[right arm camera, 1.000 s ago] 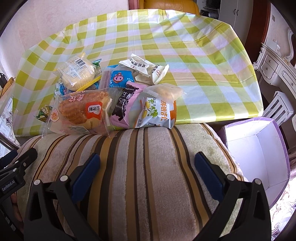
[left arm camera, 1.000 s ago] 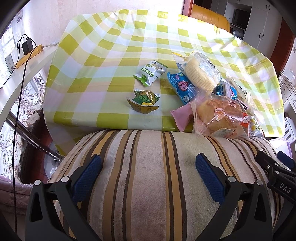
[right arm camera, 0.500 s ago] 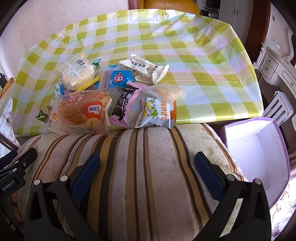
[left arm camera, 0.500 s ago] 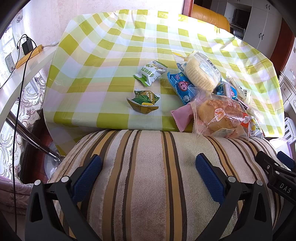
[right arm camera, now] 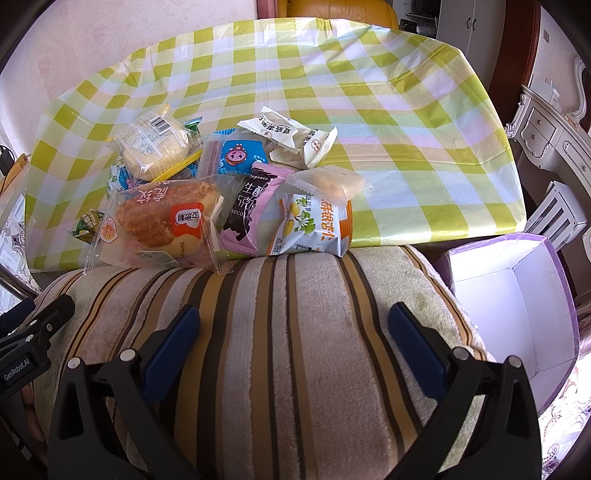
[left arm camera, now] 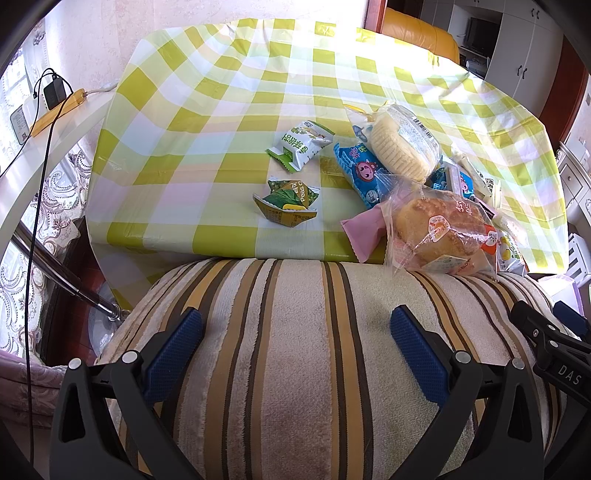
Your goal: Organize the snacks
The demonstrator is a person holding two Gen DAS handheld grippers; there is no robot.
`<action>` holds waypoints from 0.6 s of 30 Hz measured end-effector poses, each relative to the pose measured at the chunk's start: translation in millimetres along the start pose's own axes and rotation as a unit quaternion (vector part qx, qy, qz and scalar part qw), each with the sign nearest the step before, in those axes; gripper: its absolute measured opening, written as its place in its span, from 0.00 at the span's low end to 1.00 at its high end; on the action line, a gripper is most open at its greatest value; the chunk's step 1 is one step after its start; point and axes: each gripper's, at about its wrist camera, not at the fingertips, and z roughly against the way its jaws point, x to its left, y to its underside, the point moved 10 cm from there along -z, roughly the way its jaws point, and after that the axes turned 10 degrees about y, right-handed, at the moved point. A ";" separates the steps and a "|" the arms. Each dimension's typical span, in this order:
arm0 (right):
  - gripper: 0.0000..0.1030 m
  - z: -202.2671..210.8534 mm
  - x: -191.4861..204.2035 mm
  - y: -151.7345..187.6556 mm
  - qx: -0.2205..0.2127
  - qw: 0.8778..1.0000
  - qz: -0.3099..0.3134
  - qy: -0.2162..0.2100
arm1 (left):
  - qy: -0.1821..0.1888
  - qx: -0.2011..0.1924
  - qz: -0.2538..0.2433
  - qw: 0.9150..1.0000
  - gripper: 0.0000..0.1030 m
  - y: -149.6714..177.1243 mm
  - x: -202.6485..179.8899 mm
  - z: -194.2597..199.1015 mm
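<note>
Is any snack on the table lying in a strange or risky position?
Yes. The bagged bun sticks out over the near table edge onto the striped cushion, with the pink chocolate pack leaning beside it. The snacks lie heaped; the purple box holds none in view.

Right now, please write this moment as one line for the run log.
left gripper: open, empty | right gripper: open, empty | snacks: piled on table | purple box: empty | phase: not started

- a striped cushion [left arm camera: 314, 354] in cream, brown and ochre, nearest the cameras;
- a green-and-white checked cloth [right arm camera: 369, 110] over the desk;
- an orange chair [left arm camera: 417, 35] behind it;
- a black plug [left arm camera: 53, 94] on a yellow power strip [left arm camera: 55, 112], left.
</note>
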 end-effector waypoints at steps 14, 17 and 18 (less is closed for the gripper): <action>0.99 -0.4 -0.5 -0.1 0.000 1.000 0.000 0.000 | 0.000 0.000 0.000 1.000 0.96 -0.1 -0.1 -0.1; 0.99 -0.2 -0.6 0.3 -0.001 1.000 0.000 0.000 | 0.000 0.000 0.000 1.000 0.96 -0.1 0.0 0.0; 0.99 -0.2 0.5 0.1 -0.001 1.000 0.000 0.000 | 0.000 0.000 0.000 1.000 0.96 -0.1 -0.1 -0.1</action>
